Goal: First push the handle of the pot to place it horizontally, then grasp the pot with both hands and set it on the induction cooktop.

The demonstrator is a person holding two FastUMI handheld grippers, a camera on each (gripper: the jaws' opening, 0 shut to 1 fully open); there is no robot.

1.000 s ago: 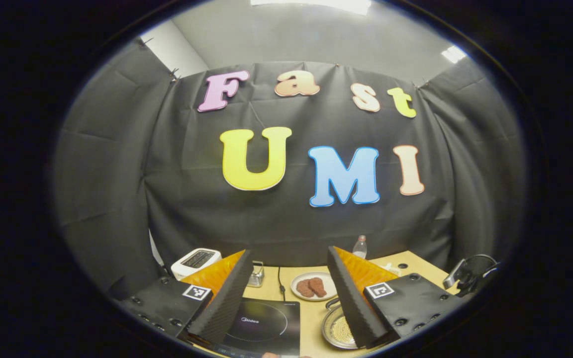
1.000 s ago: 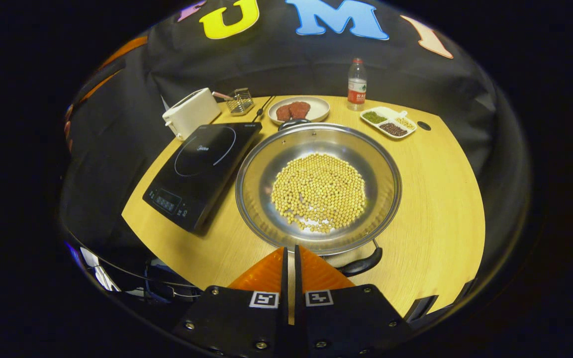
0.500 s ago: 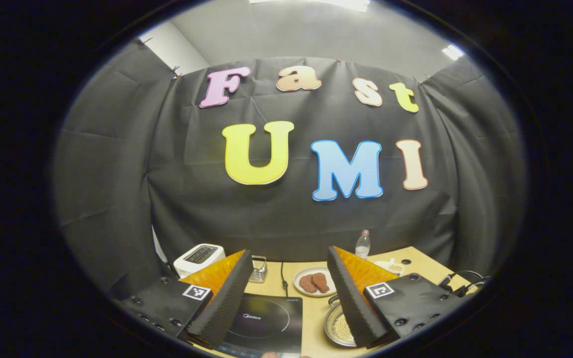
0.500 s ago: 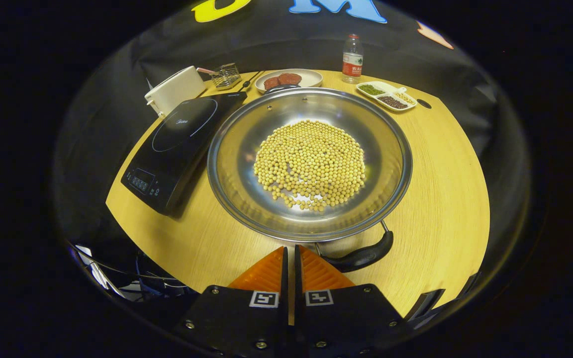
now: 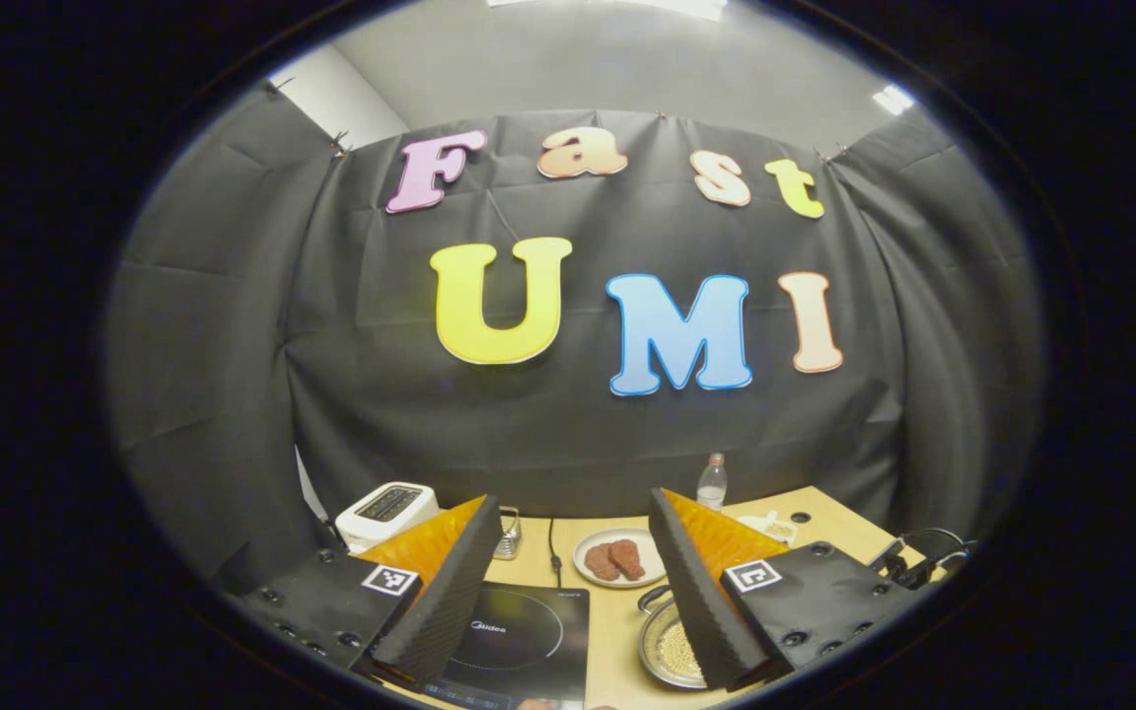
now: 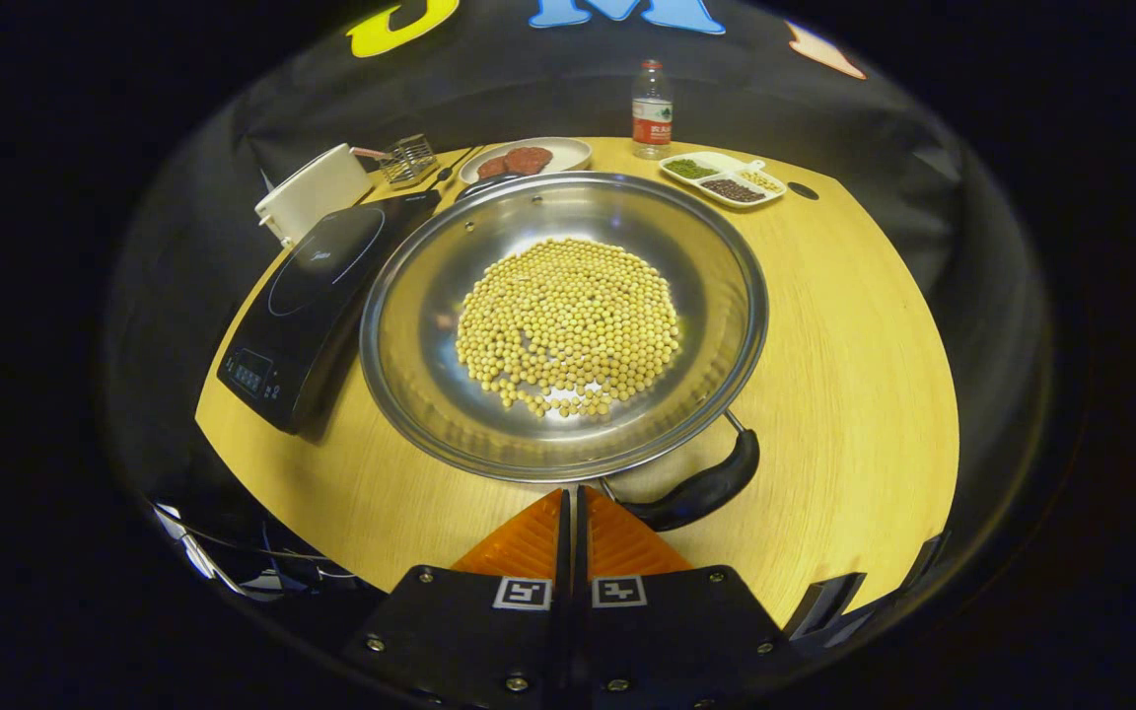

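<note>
Right, my right gripper (image 6: 573,498) has its jaws pressed together w/ nothing between, tips hovering just at the near rim of the pot (image 6: 564,320), beside its black handle (image 6: 701,486); I judge that's so the closed tips work as one blunt pusher for swinging the handle round. Pot sits on the table (image 6: 854,335), full of yellow beans (image 6: 568,325), w/ the induction cooktop (image 6: 317,291) right beside it on the side away from that handle, not touching as far as I can tell. Beyond the pot: a plate of meat (image 6: 524,158), a bottle (image 6: 651,96), a divided dish (image 6: 723,178). My left gripper (image 5: 568,592) is held high, jaws wide apart, empty, prob waiting for the two-handed lift; pot not yet on the cooktop
</note>
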